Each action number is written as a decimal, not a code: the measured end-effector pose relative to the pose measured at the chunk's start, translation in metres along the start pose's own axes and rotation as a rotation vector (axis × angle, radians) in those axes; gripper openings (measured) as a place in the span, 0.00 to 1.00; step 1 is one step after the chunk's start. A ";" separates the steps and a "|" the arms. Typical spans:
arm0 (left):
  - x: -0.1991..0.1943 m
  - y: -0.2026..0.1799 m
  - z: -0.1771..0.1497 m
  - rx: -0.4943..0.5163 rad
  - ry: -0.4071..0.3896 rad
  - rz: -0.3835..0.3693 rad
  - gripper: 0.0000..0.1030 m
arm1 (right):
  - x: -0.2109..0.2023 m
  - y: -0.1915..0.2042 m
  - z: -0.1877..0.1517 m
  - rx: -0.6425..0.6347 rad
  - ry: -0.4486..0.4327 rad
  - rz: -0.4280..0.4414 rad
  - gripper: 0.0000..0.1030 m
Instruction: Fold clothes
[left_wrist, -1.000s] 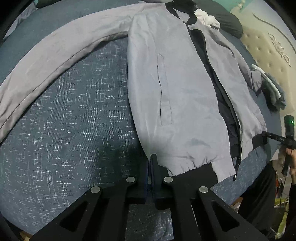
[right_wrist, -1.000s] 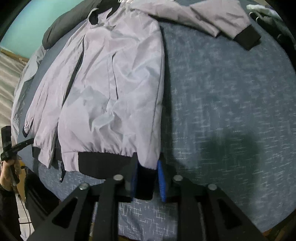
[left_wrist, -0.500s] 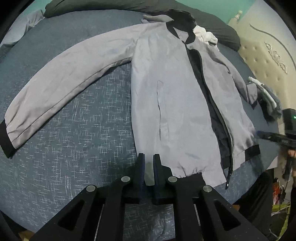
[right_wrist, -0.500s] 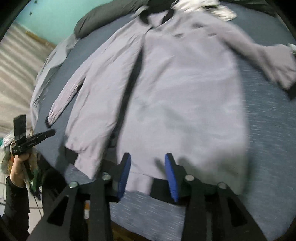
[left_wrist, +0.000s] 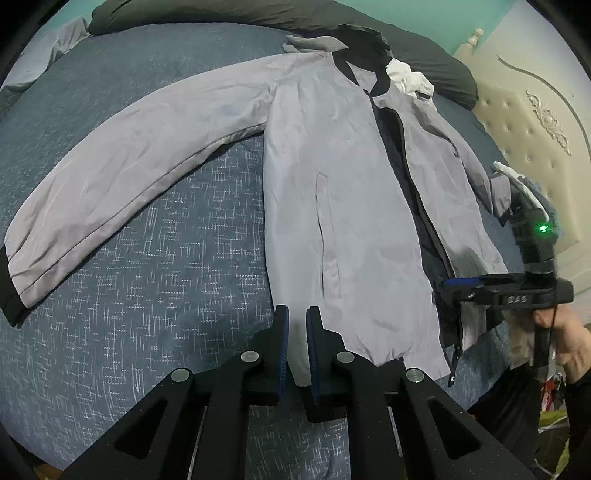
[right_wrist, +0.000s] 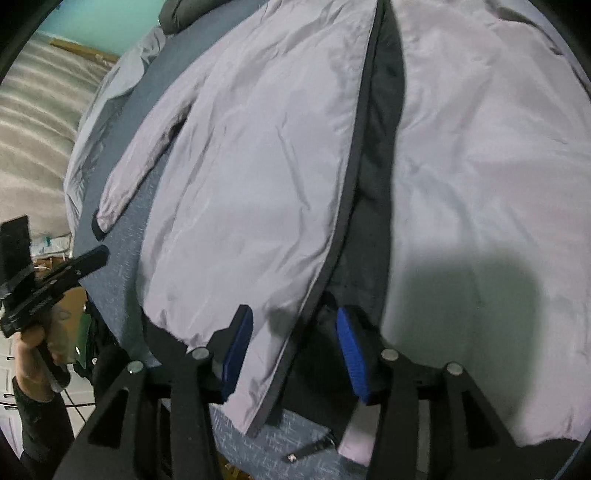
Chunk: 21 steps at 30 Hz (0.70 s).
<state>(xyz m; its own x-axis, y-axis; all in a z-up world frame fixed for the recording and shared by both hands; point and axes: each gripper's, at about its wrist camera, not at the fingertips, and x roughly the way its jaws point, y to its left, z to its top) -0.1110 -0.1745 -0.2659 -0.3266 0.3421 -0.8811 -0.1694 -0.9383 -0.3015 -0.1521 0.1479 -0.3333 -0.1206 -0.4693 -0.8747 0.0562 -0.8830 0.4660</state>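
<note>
Left wrist view: a smooth, slightly shiny grey jacket with black ribbed cuffs and collar is spread front-up on the bed, covered in flecked blue fabric. One sleeve is stretched out sideways. The left claw is parted a little around the hem corner.

Right wrist view: the unzipped front edge and dark lining are seen, with the right claw spread wide over the hem.
</note>
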 end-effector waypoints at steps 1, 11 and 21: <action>0.001 0.000 0.001 -0.001 -0.001 -0.001 0.10 | 0.005 0.001 0.001 0.002 0.007 0.000 0.47; 0.009 0.009 0.001 -0.017 0.014 0.003 0.10 | 0.009 -0.005 -0.001 0.015 -0.015 0.005 0.04; 0.023 -0.001 -0.004 -0.002 0.058 -0.021 0.22 | -0.031 -0.023 0.002 -0.002 -0.084 -0.080 0.03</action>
<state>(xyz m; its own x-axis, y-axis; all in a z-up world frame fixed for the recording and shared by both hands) -0.1144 -0.1658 -0.2874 -0.2687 0.3582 -0.8941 -0.1740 -0.9311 -0.3207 -0.1514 0.1828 -0.3165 -0.2072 -0.3949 -0.8951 0.0447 -0.9178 0.3945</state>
